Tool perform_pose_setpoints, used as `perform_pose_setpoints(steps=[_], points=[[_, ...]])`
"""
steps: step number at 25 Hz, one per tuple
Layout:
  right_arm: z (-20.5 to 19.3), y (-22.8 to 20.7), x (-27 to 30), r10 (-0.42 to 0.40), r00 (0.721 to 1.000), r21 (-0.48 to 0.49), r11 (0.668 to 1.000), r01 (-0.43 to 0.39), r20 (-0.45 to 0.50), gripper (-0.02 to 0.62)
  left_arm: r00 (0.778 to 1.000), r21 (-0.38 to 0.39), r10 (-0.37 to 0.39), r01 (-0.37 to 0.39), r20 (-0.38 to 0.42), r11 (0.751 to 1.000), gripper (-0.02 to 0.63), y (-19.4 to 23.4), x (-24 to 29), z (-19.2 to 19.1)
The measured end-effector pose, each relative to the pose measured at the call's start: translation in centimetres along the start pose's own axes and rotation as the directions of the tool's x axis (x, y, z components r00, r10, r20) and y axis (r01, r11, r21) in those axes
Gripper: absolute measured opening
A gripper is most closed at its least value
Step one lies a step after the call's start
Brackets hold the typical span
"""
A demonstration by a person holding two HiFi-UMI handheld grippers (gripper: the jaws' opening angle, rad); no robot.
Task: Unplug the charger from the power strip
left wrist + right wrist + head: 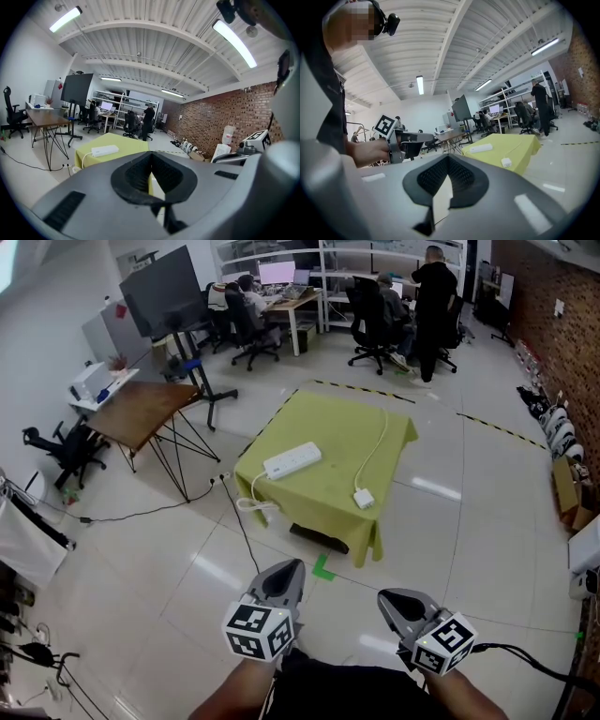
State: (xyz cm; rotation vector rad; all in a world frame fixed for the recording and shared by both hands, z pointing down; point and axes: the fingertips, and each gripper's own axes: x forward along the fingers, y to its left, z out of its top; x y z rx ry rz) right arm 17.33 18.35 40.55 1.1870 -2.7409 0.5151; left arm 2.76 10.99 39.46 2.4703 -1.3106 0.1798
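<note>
A low table under a yellow cloth point(323, 418) stands a few steps ahead on the floor. A white power strip point(292, 460) lies on its left half, its cord hanging off the near edge. A white charger block point(364, 499) lies near the front right edge, apart from the strip, and its white cable point(377, 442) runs toward the far side. My left gripper point(293, 565) and right gripper point(385, 597) are held close to my body, far short of the table, both shut and empty. The strip point(105, 150) shows past the left gripper point(150, 153). The strip point(480, 148) and charger point(506, 162) show past the right gripper point(448, 156).
A wooden desk point(150, 409) and a black screen on a stand point(164, 292) stand to the left. People sit and stand at desks at the back point(433, 296). A black cable point(150, 513) crosses the floor left of the table. A green tape mark point(322, 568) is on the tiles ahead.
</note>
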Motion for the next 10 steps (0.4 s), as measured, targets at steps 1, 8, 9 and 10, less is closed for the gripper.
perform_pose_setpoints(steps=[1, 8, 9, 10], points=[[-0.06, 0.04, -0.07, 0.003, 1.000, -0.002, 1.000, -0.003, -0.001, 0.000, 1.000, 0.000, 0.000, 0.000, -0.002, 1.000, 0.006, -0.17, -0.01, -0.09], [-0.43, 0.38, -0.50, 0.014, 1.000, -0.011, 1.000, -0.014, -0.014, 0.000, 1.000, -0.001, 0.010, -0.010, -0.010, 1.000, 0.006, -0.48, -0.75, -0.63], [-0.45, 0.41, -0.51, 0.017, 1.000, -0.012, 1.000, -0.017, -0.015, 0.000, 1.000, -0.002, 0.013, -0.013, -0.009, 1.000, 0.006, -0.45, -0.83, -0.63], [-0.47, 0.44, -0.52, 0.019, 1.000, -0.014, 1.000, -0.019, -0.016, 0.000, 1.000, -0.002, 0.015, -0.015, -0.009, 1.000, 0.006, -0.43, -0.91, -0.63]])
